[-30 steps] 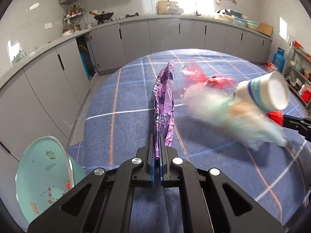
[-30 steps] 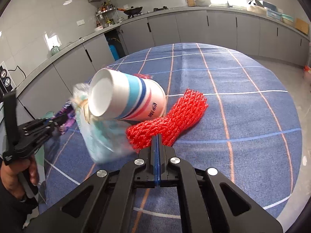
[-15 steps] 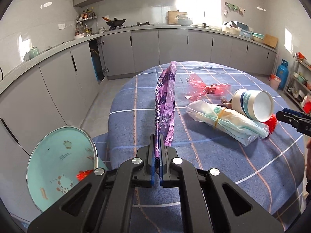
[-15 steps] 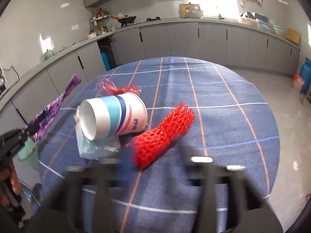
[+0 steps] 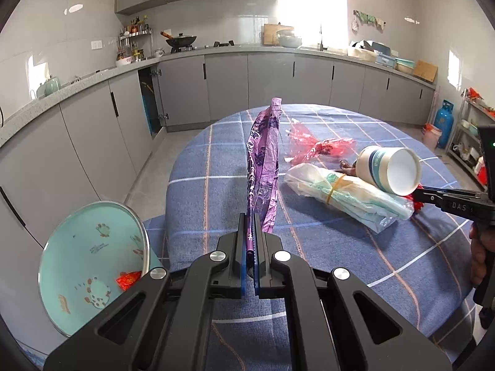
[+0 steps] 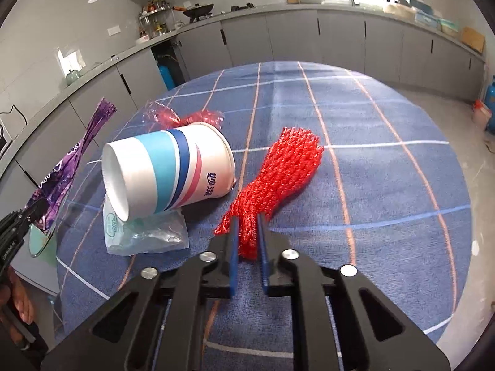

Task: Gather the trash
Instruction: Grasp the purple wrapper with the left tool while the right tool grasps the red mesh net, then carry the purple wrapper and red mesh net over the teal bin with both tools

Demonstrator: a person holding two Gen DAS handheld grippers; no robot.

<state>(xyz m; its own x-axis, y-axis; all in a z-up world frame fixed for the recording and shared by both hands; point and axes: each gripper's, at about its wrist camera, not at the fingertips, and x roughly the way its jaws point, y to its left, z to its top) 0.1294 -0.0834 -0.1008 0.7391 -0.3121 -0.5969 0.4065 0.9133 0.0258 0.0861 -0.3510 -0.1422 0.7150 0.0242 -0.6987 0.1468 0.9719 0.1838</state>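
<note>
The net [image 6: 275,182] lies on the surface [image 6: 386,185], its long axis running away from me and slightly right. My right fingers [image 6: 234,256] have just been closing and now clench its near end. Just left, a tipped cup [image 6: 167,173] rests on a plastic bag [image 6: 148,235], mouth toward me. My left fingers [image 5: 242,247] grip a purple strip [image 5: 263,167] that points straight ahead, near the bin [image 5: 92,262].

Wok [image 5: 181,40] on the counter [image 5: 247,51]; blue gas cylinder [image 5: 443,120] – far right
</note>
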